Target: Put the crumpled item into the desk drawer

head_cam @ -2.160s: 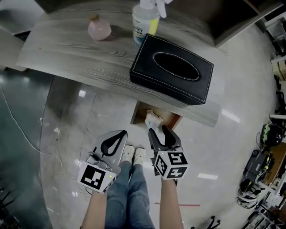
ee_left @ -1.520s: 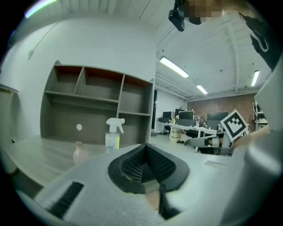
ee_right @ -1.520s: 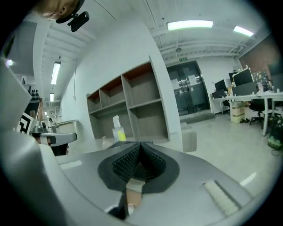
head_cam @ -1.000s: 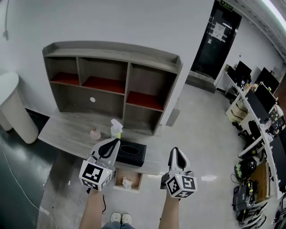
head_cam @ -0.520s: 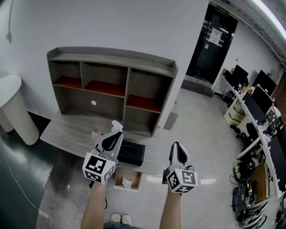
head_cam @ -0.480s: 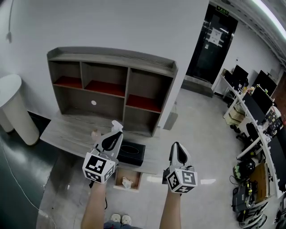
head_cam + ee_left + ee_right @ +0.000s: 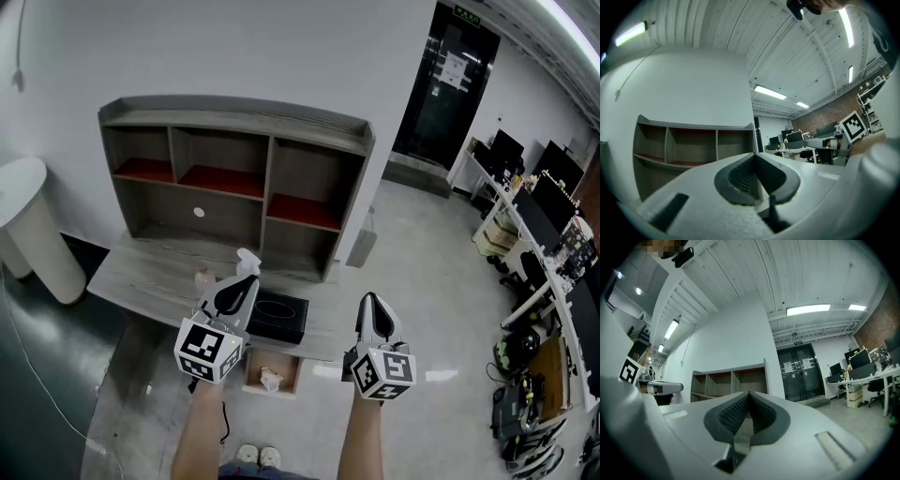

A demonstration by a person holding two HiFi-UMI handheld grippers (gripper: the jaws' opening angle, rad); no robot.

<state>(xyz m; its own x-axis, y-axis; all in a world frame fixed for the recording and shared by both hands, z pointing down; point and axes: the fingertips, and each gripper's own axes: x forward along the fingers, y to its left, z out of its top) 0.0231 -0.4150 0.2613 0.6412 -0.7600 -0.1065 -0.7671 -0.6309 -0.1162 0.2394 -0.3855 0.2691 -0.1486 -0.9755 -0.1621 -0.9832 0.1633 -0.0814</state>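
Now, crumpled item (image 7: 270, 380): a pale wad lying inside the open drawer (image 7: 250, 373), touched by neither gripper.
Drawer: pulled out from under the front edge of the grey desk (image 7: 141, 277), below a black tissue box (image 7: 278, 318).
Left gripper (image 7: 242, 287): raised above the desk, jaws pressed together with nothing between them.
Right gripper (image 7: 371, 307): held up beside the left one, well apart from the drawer, jaws closed and empty.
Desk top: a spray bottle (image 7: 247, 262) stands just behind the tissue box.

Small crumpled item (image 7: 271, 380) (white, paper-like) loose inside the pulled-out wooden desk drawer (image 7: 252, 368), near its middle.
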